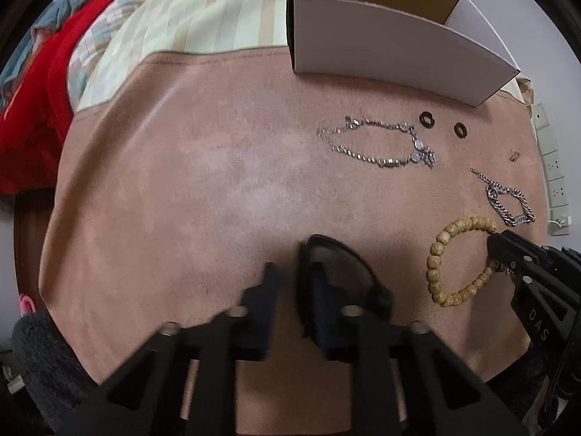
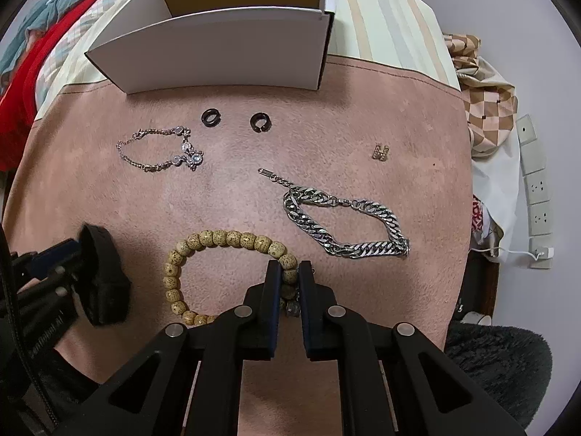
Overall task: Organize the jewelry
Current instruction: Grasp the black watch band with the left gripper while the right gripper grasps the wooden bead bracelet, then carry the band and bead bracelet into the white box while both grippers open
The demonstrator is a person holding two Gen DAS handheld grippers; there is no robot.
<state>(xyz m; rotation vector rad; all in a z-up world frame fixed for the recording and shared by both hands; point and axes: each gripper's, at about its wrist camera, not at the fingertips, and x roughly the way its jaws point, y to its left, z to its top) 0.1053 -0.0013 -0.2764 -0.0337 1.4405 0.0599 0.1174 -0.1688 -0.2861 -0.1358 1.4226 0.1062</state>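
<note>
Right wrist view: the right gripper has its 2 fingers drawn narrow around the near right arc of the beaded bracelet, with several tan speckled beads pinched between the pads; the rest of the loop lies on the pink cloth, curving away to the gripper's left. Just beyond the fingertips and to the right lies the heavy curb-link chain bracelet, apart from the beads. Farther off sit the slim crystal-set chain bracelet at left, 2 dark ring-shaped pieces side by side near the box, and a small gold-coloured piece at right. The open white cardboard box stands at the far edge of the cloth, its brown interior visible.

Left wrist view: the left gripper rests low over the cloth, its right finger inside a black bangle-like band and its left finger outside the band; whether the band is actually clamped cannot be told. The beaded bracelet lies to this gripper's right, well apart from it, with the right gripper gripping its far side. The cardboard box lies ahead, beyond the chains. A striped cloth and red fabric border the work surface; a power strip runs along the right.
</note>
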